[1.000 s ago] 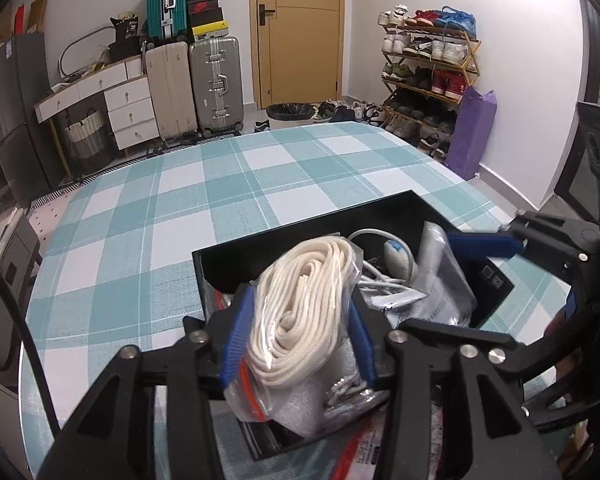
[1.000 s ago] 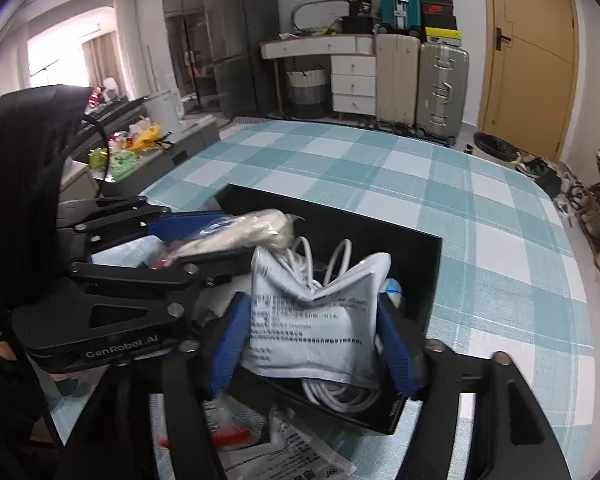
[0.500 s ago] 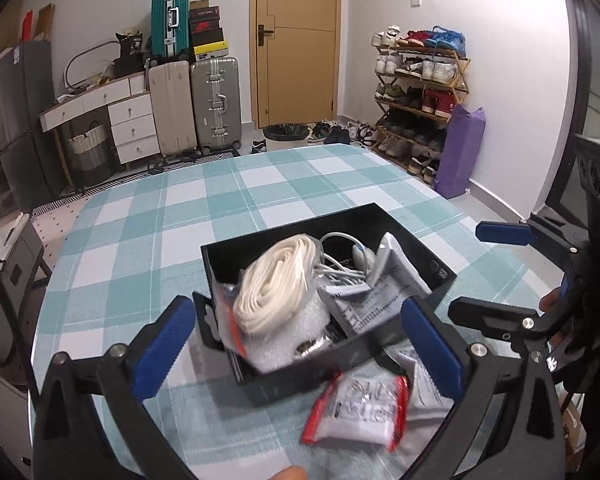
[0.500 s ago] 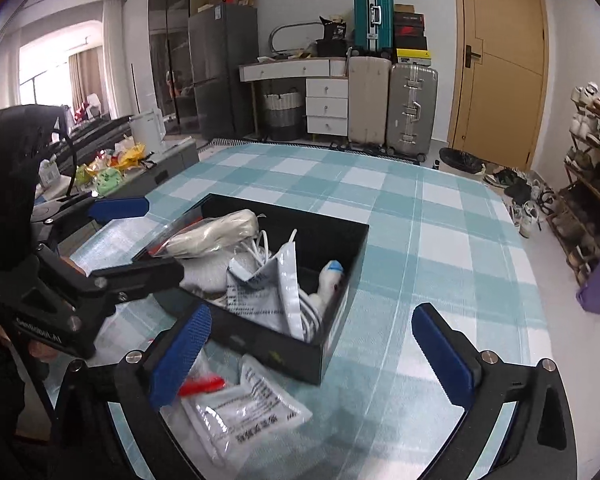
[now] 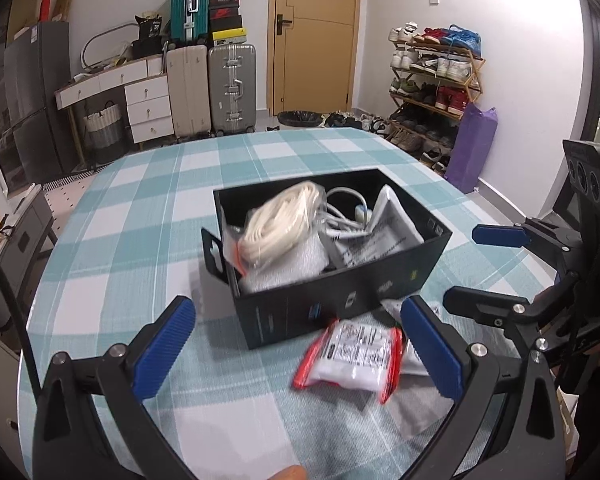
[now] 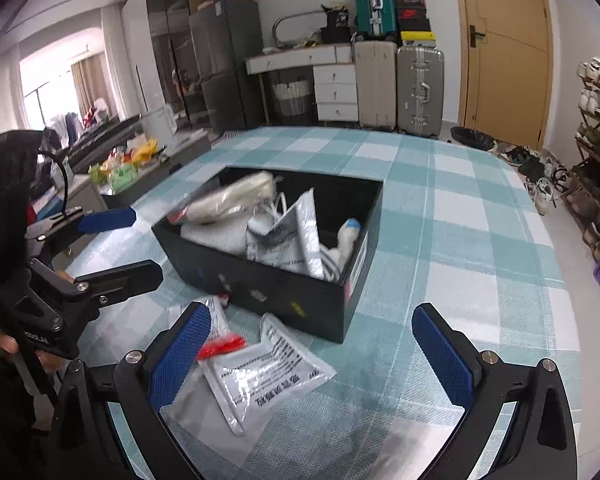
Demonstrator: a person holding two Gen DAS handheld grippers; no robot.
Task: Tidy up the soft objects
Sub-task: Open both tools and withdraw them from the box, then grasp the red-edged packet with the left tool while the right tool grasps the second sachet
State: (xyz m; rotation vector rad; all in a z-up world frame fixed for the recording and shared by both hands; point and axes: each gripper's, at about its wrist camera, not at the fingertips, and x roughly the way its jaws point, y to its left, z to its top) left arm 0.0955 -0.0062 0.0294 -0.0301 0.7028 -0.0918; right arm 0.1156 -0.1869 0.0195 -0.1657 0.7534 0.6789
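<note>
A black box (image 5: 340, 304) (image 6: 284, 284) stands on the checked table and holds a bagged coil of white rope (image 5: 276, 216) (image 6: 228, 200), a white cable (image 5: 348, 200) and a grey printed pouch (image 5: 384, 236) (image 6: 296, 236). A red-edged packet (image 5: 352, 356) and a clear printed pouch (image 6: 260, 376) lie on the cloth in front of the box. My left gripper (image 5: 296, 344) is open and empty, hovering before the box. My right gripper (image 6: 312, 352) is open and empty above the clear pouch.
The teal checked tablecloth (image 5: 140, 240) covers a round table. Behind it stand suitcases (image 5: 228, 84), a drawer unit (image 5: 148, 104), a door and a shoe rack (image 5: 436, 80). A purple bag (image 5: 472, 148) sits by the wall on the right.
Both grippers opened, let go of the rope bag and the grey pouch inside the box, and drew back toward the near table edge.
</note>
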